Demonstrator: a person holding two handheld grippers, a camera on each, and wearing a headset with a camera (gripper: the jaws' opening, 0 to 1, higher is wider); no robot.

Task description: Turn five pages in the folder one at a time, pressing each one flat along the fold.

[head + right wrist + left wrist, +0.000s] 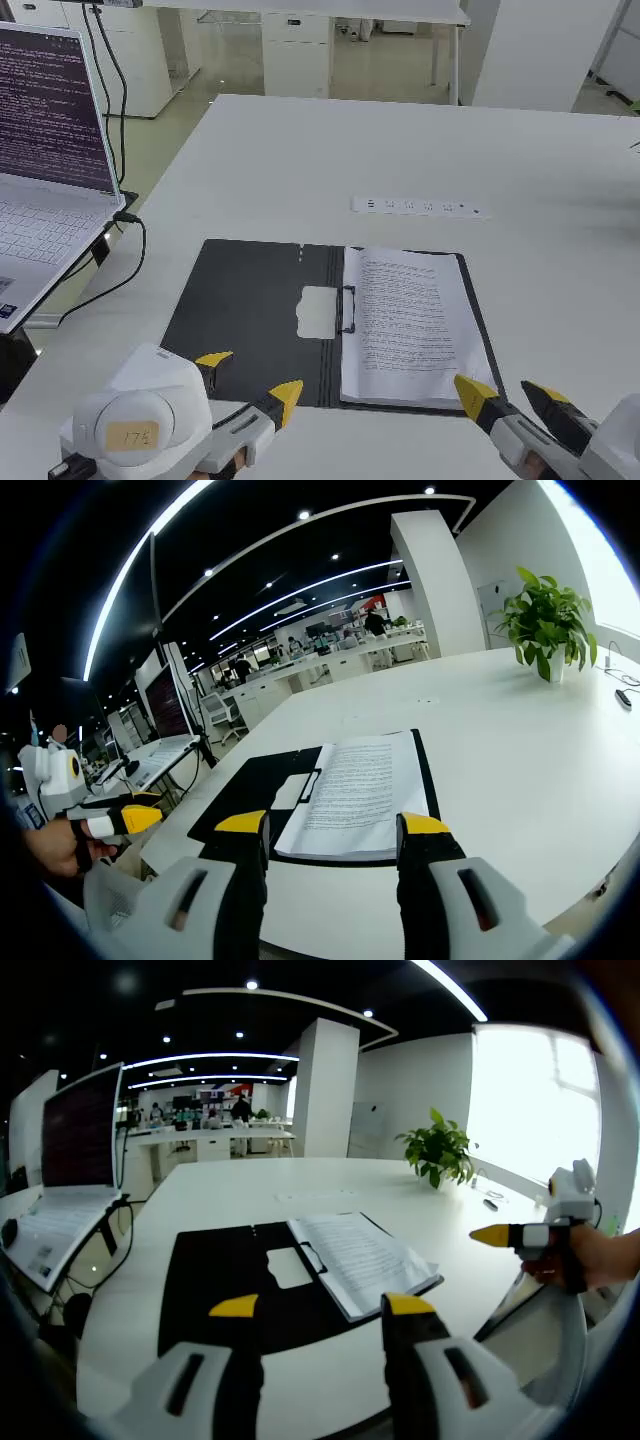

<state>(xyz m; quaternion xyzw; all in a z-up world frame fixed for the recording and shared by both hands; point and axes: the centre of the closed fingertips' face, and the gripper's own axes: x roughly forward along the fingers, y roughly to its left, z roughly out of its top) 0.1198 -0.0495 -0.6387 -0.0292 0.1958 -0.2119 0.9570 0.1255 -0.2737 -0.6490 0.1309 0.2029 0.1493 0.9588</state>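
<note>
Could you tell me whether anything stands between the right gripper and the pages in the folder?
Nothing visible does. The right gripper hovers open just short of the pages' near corner. The black left cover, where turned pages land, is bare but for a pale patch.

Open folder (240,300) on white table (300,150)
</note>
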